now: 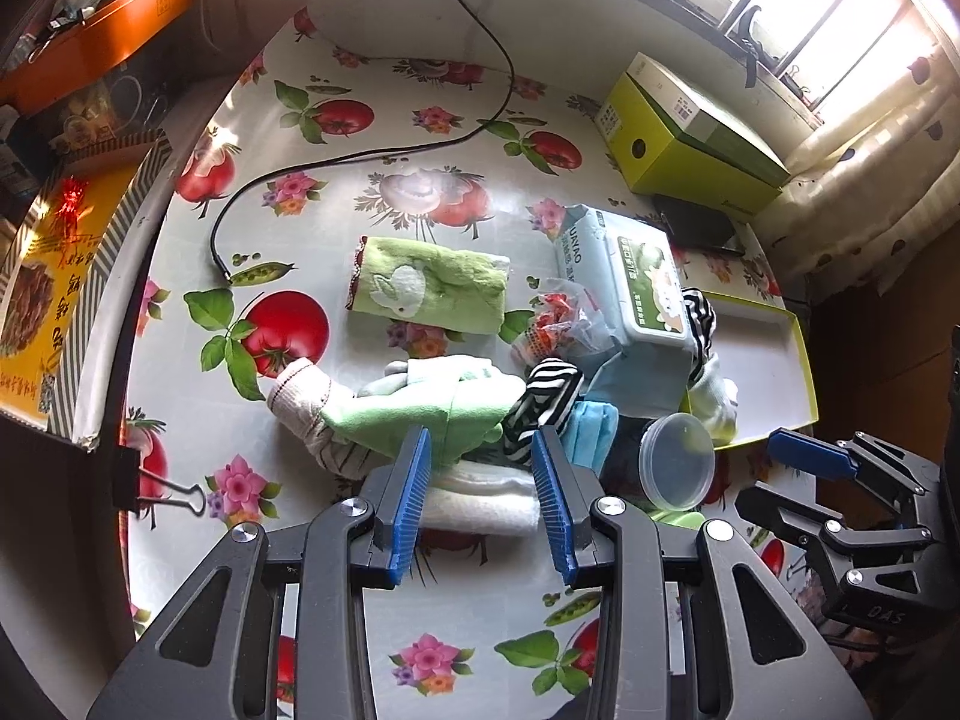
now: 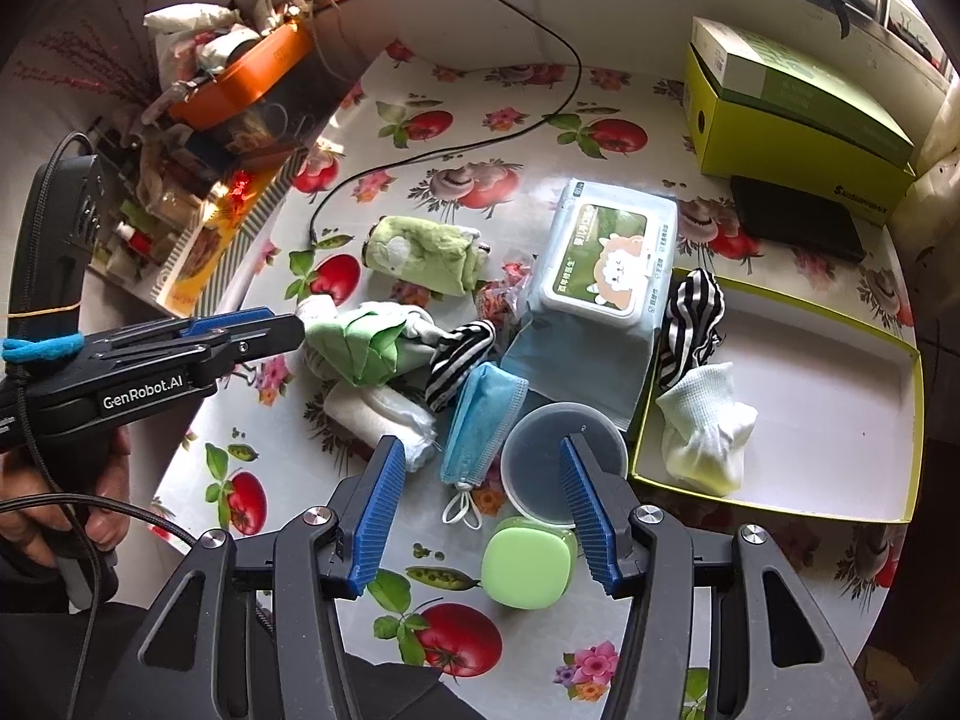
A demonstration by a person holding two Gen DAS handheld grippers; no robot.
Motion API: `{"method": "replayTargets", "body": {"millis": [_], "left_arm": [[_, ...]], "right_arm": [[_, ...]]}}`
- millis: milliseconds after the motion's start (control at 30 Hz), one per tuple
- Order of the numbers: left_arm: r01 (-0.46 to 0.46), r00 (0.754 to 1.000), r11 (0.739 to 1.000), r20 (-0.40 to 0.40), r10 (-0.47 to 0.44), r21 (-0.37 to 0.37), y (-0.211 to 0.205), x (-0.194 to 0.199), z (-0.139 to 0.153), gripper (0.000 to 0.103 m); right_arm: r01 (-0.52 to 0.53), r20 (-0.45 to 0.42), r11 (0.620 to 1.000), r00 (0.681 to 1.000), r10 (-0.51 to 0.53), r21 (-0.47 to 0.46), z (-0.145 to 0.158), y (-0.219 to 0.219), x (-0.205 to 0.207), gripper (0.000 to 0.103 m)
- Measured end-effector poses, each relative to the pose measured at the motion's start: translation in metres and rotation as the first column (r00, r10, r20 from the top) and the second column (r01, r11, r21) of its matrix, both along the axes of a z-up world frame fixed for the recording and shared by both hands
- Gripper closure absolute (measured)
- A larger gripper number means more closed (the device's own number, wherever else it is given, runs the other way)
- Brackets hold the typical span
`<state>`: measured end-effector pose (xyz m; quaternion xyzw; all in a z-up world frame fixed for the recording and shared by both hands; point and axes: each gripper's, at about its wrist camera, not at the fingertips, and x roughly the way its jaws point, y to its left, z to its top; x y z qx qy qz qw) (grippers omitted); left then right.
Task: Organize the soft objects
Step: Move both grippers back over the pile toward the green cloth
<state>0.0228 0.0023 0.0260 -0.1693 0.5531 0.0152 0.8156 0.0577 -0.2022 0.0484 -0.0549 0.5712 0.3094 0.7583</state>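
left gripper [image 1: 480, 468] nearest, jaws apart and gripping nothing, hung over rolled white cloth [image 1: 480, 495] and crumpled green cloth [image 1: 420, 414] on flowered worktop [image 1: 360, 138]. right gripper [image 2: 477, 483] likewise open and empty, poised above blue face mask [image 2: 480, 420], clear round lid [image 2: 543, 450] and small green case [image 2: 525, 564]. striped sock [image 2: 459, 363] lay between green cloth and mask. folded green towel [image 1: 429, 285] sat farther back, wipes pack [image 1: 630, 282] just beside it. second striped sock [image 2: 690, 315] draped over rim of open yellow-edged box [image 2: 840, 360], white sock [image 2: 708, 426] inside, near corner.
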Motion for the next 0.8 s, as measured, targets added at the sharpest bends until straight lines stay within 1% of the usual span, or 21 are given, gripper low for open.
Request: {"method": "replayTargets", "body": {"millis": [433,667,733,800], "left_arm": [[-0.072,0.997,0.997,-0.029,0.072,-0.016,0.026,-0.008,-0.011,0.067],[-0.121,0.991,0.992,-0.054,0.119,-0.034,0.046,-0.012,-0.023,0.067],[-0.139,0.989,0.989,-0.063,0.136,-0.049,0.052,-0.013,-0.027,0.067],[-0.154,0.986,0.987,-0.07,0.151,-0.047,0.058,-0.014,-0.03,0.067]], "right_arm": [[-0.032,-0.014,0.999,0.999,0.032,-0.001,-0.007,0.015,0.0,0.05],[-0.062,-0.026,0.998,0.998,0.062,-0.001,-0.014,0.028,0.001,0.05],[-0.07,-0.028,0.998,0.997,0.07,-0.001,-0.015,0.031,0.002,0.05],[-0.081,-0.03,0.997,0.996,0.081,-0.003,-0.017,0.035,0.003,0.05]]}}
